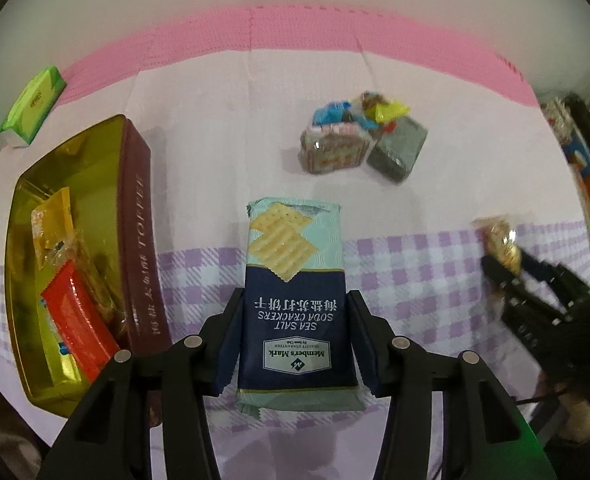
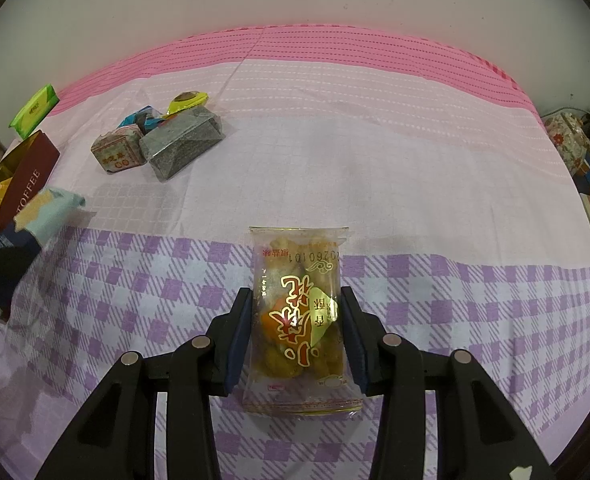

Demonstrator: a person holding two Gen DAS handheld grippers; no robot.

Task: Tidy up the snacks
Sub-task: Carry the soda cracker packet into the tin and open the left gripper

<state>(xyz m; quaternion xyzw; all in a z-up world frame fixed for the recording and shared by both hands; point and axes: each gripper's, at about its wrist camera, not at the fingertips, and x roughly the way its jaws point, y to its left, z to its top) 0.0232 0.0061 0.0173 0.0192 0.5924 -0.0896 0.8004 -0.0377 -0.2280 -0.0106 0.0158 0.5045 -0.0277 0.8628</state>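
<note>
A: What is in the toffee tin (image 1: 137, 240)?

B: It stands open at the left of the surface (image 1: 223, 128), gold inside, dark red outside with "TOFFEE" along its long wall. A red packet (image 1: 81, 320) leans in its near end, with a yellow-gold packet (image 1: 49, 228) behind it and a clear-wrapped snack between them. What lies under those I cannot tell.

A: And the left gripper (image 1: 293, 320)?

B: Its fingers (image 1: 231, 344) pinch the sea salt soda cracker pack (image 1: 295, 280) by its long sides, the pads pressing on the dark blue lower half. The pack sits just right of the tin, above the purple checked part of the cloth (image 1: 407, 280).

A: The right gripper (image 2: 297, 328)?

B: Its fingers (image 2: 239, 332) are clamped on a clear packet of golden fried snacks (image 2: 299, 312) with red and gold lettering, also above the purple checks. In the left wrist view that packet (image 1: 501, 244) shows at the far right edge.

A: What is left loose?

B: A small heap (image 2: 159, 140) well away from the tin, on the pale pink part of the cloth: a grey wrapped block (image 2: 183, 148), a clear-wrapped square cake with red print (image 2: 117, 150), and blue and yellow packets behind them. A green tissue pack (image 1: 33, 106) lies beyond the tin, near the far left corner
</note>
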